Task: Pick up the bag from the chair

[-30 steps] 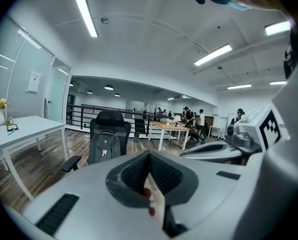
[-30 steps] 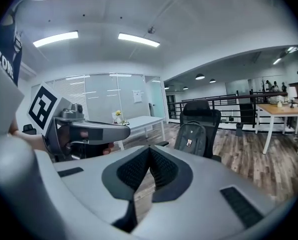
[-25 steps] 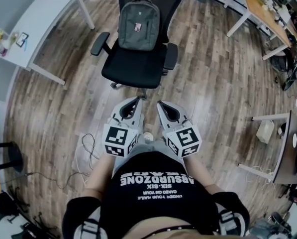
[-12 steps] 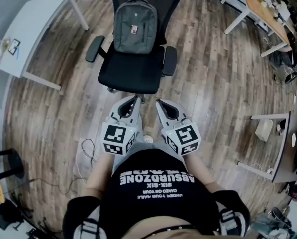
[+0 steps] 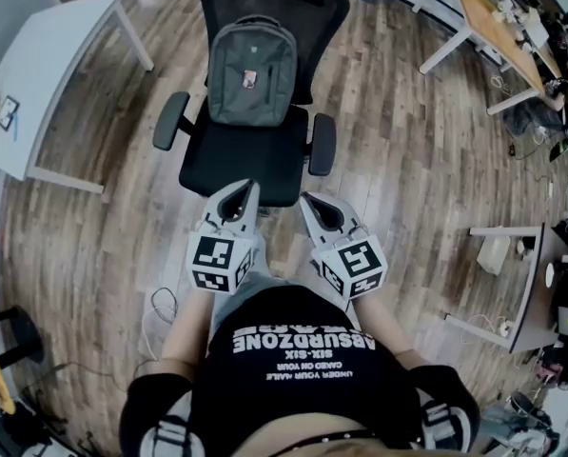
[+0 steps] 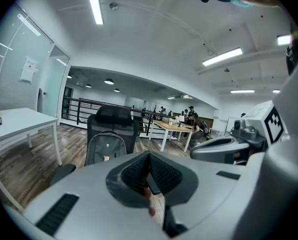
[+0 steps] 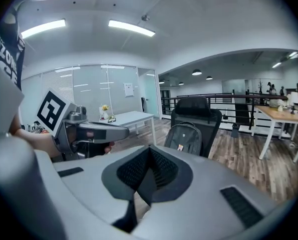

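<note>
A grey backpack [image 5: 252, 72] stands upright against the backrest of a black office chair [image 5: 236, 155]. It also shows in the left gripper view as the backpack [image 6: 105, 148] and in the right gripper view as the backpack [image 7: 185, 138]. My left gripper [image 5: 252, 189] and right gripper [image 5: 303, 200] are held side by side just short of the seat's front edge, well short of the bag. Both are shut with nothing between the jaws.
A white table [image 5: 46, 74] stands to the chair's left. Wooden desks [image 5: 498, 31] with clutter are at the far right, and a small side table [image 5: 531, 284] is at the right. Cables [image 5: 160, 303] lie on the wood floor near my feet.
The chair and backpack have come closer in the head view as I moved forward. Both grippers now reach the seat's front edge, still shut.
</note>
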Tool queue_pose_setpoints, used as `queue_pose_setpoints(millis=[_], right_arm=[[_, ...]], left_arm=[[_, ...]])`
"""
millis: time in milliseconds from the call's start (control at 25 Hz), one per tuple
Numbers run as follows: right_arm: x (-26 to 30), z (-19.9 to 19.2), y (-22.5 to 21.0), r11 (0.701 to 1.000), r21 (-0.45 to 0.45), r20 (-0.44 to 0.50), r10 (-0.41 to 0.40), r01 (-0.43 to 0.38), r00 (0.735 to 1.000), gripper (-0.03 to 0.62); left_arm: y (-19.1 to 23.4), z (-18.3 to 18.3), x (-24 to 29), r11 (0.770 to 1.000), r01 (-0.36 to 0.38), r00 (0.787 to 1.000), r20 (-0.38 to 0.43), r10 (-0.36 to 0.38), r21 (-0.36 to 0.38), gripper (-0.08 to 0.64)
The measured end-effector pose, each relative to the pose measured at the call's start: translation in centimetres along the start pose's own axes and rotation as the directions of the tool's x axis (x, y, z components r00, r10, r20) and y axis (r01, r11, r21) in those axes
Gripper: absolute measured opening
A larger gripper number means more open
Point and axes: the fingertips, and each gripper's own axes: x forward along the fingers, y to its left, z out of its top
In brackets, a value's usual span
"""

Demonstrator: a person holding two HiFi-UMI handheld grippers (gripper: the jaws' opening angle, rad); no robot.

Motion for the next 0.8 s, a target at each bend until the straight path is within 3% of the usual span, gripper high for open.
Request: queue_pose_setpoints(millis=[360, 800], right_arm=[[6.2, 3.3, -2.9, 0.999, 0.032, -0.014, -0.020, 0.021, 1.000, 0.017], [15.3, 4.2, -7.3, 0.989, 0.136, -0.080, -0.049, 0.059, 0.996, 0.015]], left_arm=[[5.2, 3.1, 5.0, 0.999, 0.048, 0.998, -0.029, -0.048, 0.013, 0.016], [13.8, 4.1, 11.7, 0.998, 0.068, 0.993, -0.097, -0.067, 0.012, 0.015]])
